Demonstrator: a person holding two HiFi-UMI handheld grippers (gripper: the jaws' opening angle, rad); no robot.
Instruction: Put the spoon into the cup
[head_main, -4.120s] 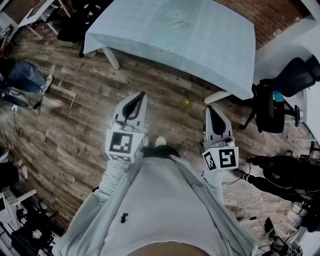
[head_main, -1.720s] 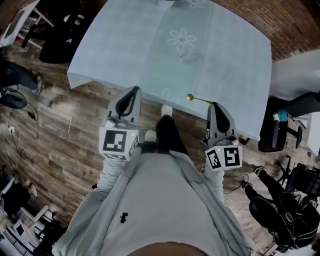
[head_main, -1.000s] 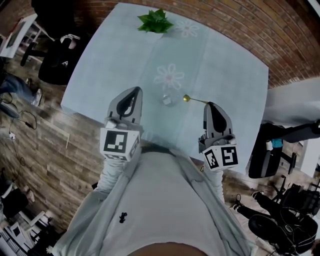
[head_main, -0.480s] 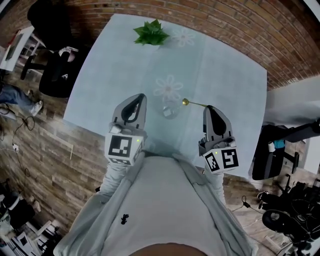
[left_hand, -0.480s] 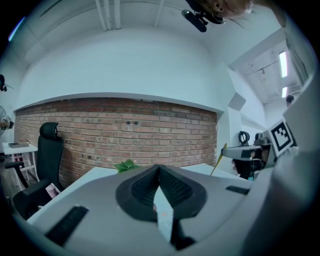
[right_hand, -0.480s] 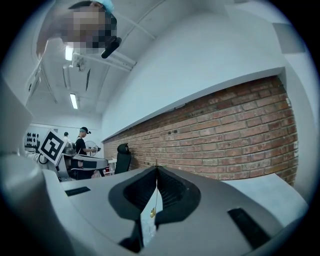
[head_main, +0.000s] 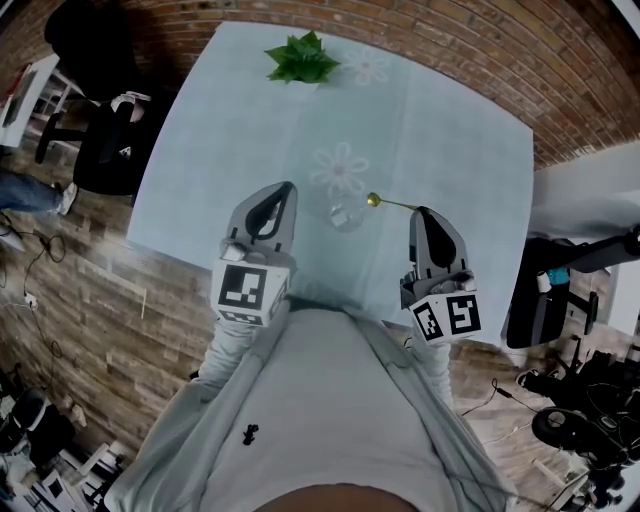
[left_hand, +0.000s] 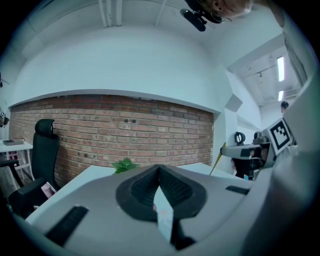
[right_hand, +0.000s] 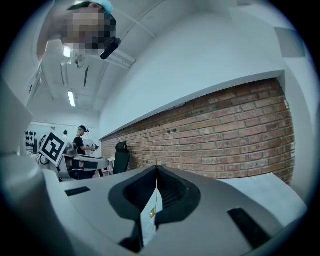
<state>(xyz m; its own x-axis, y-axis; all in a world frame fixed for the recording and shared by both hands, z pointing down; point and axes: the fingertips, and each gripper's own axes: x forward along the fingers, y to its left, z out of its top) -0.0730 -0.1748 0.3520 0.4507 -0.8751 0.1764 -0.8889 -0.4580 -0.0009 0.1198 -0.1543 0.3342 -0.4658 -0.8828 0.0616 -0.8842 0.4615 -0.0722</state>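
We record from the head view a clear cup (head_main: 345, 213) standing on the bench (head_main: 220, 130), near its front edge and just below a flower print (head_main: 339, 168) in the pale cloth. The right tool (head_main: 420, 211) is clamped on the handle end of a thin gold spoon (head_main: 392, 204). The spoon's bowl sits just beside the cup's right rim, outside it. The left tool (head_main: 286, 188) is to the left of the cup, apart from it.

The right gripper view adds what the head view cannot. The jaws meet at their tips with the handle pinched between them, and the small bowl shows through the gap below. The left gripper view shows its own jaws together, with nothing between them. At its right edge it takes in the right tool from the side, with the spoon slanting down.

A leafy plant (head_main: 300, 57) stands at the bench's far edge, with a brick wall (left_hand: 125, 127) behind it. A black office chair (head_main: 108, 150) is on the left, on the wood floor (head_main: 80, 300). A person (right_hand: 80, 140) stands far off in the right gripper view.

We find the cup in neither gripper view. Its glass outline is faint from above, and we cannot tell whether the bowl touches the rim.
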